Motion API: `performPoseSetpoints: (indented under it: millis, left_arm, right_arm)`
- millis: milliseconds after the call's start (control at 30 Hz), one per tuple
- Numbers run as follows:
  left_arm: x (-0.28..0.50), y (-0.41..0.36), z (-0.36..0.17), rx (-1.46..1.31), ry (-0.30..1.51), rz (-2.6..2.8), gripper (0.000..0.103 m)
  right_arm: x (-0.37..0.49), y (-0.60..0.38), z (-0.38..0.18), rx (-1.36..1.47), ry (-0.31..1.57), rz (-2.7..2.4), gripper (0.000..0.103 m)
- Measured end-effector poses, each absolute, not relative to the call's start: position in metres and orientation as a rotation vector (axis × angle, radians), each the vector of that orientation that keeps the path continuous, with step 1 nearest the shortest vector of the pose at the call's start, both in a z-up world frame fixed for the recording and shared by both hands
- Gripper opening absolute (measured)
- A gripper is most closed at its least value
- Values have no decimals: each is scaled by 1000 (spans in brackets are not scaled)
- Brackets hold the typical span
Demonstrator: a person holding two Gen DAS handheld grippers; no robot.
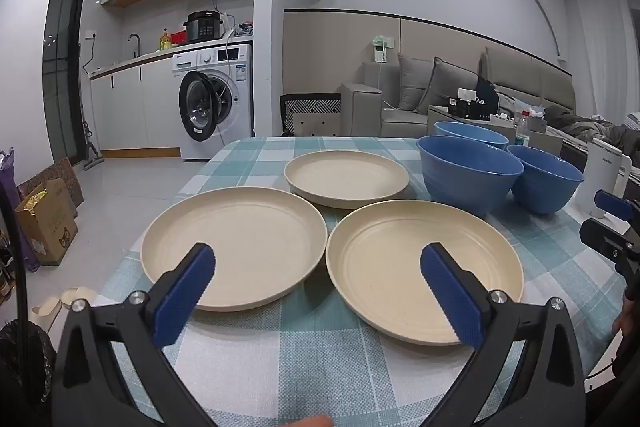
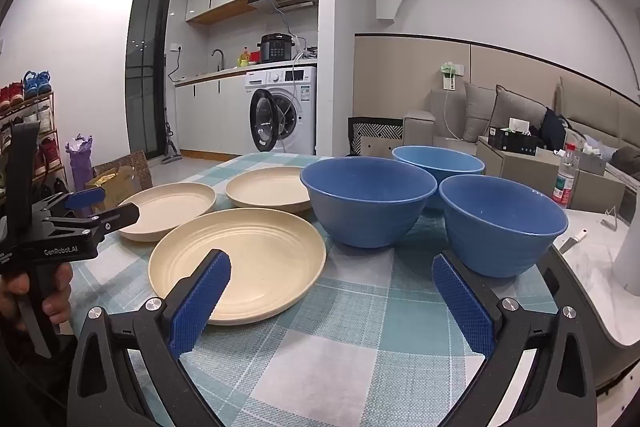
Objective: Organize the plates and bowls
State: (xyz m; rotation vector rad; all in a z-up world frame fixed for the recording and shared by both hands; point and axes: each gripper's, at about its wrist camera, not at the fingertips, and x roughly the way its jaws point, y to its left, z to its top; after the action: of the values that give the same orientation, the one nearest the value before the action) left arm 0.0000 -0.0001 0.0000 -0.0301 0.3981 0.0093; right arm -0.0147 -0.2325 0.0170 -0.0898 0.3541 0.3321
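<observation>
Across the left wrist view, the left gripper (image 1: 318,267) stands spread as wide as it goes, its blue ribbed pads (image 1: 182,297) holding nothing and touching nothing. Below it lie three cream plates on a teal-and-white checked tablecloth (image 1: 304,355): the left plate (image 1: 236,239) and the right plate (image 1: 400,251) sit side by side, rims nearly meeting, and the far plate (image 1: 346,177) lies just behind the gap between them. All three rest flat, open face up; being round, they have no long axis to tell. To the right stand three blue bowls, upright with mouths up: the near-left bowl (image 1: 468,171), the right bowl (image 1: 546,183) just beside it, and the rear bowl (image 1: 470,135) partly hidden behind both. At the right edge the right gripper (image 1: 616,223) shows only in part. Nothing lies between the open fingers and the plates.

From the right wrist view, the right gripper (image 2: 332,279) is likewise fully spread and empty. Its left pad (image 2: 200,303) overlaps the nearest plate (image 2: 248,259) in the picture; whether it touches I cannot tell. The two other plates (image 2: 168,205) (image 2: 268,189) lie behind. The three bowls stand clustered: the big left bowl (image 2: 366,203), the right one (image 2: 500,227) just above the right pad, and the rear one (image 2: 438,159) between and behind them. At the left edge a hand (image 2: 36,291) grips the left gripper's black handle.
</observation>
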Motion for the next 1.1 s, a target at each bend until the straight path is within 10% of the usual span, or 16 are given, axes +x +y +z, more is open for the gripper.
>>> performPoseSetpoints:
  millis: [1100]
  left_arm:
    - [-1, 1, 1, -40, 397, 8, 103]
  right_arm:
    - [-14, -226, 16, -95, 353, 338, 103]
